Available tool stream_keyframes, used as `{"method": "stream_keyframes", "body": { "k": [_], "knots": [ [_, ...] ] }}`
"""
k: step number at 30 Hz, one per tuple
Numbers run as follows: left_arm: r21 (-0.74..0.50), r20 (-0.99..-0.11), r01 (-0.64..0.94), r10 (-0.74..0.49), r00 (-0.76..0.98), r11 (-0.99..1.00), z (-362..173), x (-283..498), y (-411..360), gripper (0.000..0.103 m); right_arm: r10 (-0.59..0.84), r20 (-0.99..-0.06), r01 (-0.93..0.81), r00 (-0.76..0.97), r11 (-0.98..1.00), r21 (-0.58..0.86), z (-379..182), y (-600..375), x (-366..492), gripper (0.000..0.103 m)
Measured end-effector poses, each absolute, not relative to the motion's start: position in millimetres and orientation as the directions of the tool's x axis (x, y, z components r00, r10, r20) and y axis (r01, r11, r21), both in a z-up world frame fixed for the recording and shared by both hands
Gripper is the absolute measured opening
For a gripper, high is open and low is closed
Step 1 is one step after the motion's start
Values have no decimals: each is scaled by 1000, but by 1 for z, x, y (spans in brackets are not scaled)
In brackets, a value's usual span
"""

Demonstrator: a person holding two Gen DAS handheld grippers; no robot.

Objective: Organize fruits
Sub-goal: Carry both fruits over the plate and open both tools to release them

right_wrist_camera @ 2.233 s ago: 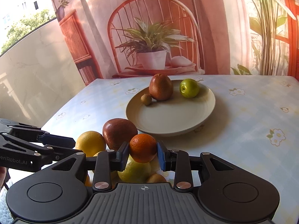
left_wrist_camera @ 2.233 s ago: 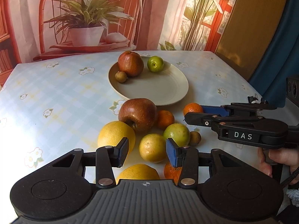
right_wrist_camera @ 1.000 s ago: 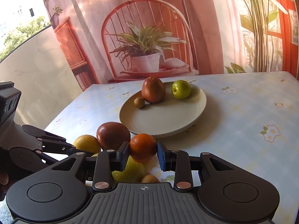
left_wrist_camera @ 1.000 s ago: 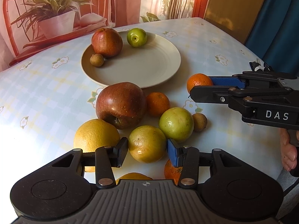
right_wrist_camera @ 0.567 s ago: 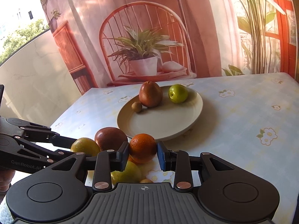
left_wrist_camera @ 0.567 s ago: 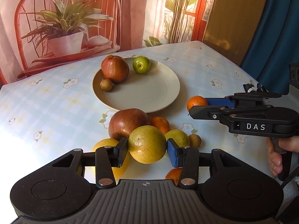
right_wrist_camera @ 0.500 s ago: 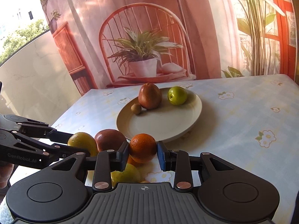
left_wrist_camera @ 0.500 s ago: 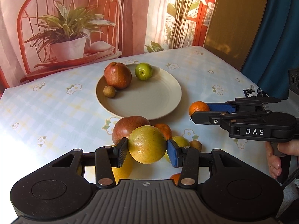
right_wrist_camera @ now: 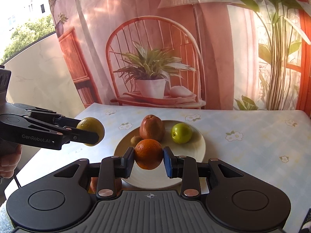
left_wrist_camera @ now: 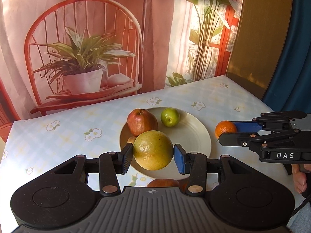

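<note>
My left gripper (left_wrist_camera: 153,156) is shut on a yellow-green citrus fruit (left_wrist_camera: 153,149), held in the air over the near edge of the cream plate (left_wrist_camera: 200,136). My right gripper (right_wrist_camera: 148,160) is shut on a small orange (right_wrist_camera: 148,154), also lifted in front of the plate (right_wrist_camera: 196,147). On the plate lie a red apple (left_wrist_camera: 141,122), a green apple (left_wrist_camera: 169,117) and a small brown fruit (right_wrist_camera: 135,139). In the left wrist view the right gripper (left_wrist_camera: 223,131) shows at right with its orange (left_wrist_camera: 225,129). The right wrist view shows the left gripper (right_wrist_camera: 91,131) holding the citrus (right_wrist_camera: 91,125).
The table (left_wrist_camera: 58,136) has a pale flowered cloth. Tops of a red fruit (left_wrist_camera: 163,183) left on the cloth peek above the left gripper body. A printed backdrop with a chair and a potted plant (left_wrist_camera: 81,62) hangs behind the table. A hand (left_wrist_camera: 300,178) grips the right tool.
Both grippers rose from the fruit pile and moved toward the plate, each carrying its fruit. The left gripper closed on the yellow-green citrus and lifted it off the cloth.
</note>
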State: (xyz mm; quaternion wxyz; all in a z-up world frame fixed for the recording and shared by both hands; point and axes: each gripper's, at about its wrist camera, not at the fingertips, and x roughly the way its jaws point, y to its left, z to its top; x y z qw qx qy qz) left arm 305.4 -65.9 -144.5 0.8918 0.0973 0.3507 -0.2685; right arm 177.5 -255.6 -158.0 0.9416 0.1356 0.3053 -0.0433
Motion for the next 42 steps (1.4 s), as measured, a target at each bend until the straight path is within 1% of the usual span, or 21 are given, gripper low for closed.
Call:
{"method": "stream_keyframes", "body": {
  "k": [4,9,14,17,24,33,42],
  "knots": [
    [-42,-716,543,-404,569,839,-167,327,-74,48,-13,-627,171,779,966,192,-168,-273,202,29],
    [-52,-761,534,-379,526,844,-193,347,-82,48,-6,-680,200,733,957,208,-194,-296,236,29],
    [-28,-794,542,-348,498,840,-212,362,-87,48,-14,-740,211,673,962,173,-218,-309,263,29],
    [-24,-798,554,-350,491,832,-216,366,-87,48,-17,-770,208,638,966,152,-230,-311,278,29],
    [22,-789,567,-334,516,823,-218,373,-90,48,-42,-792,170,609,982,78,-240,-308,300,29],
    [49,-781,579,-330,530,814,-218,375,-92,48,-52,-788,160,613,985,59,-242,-305,320,29],
    [31,-779,570,-337,528,821,-218,376,-91,48,-106,-781,177,616,984,6,-242,-304,321,29]
  ]
}}
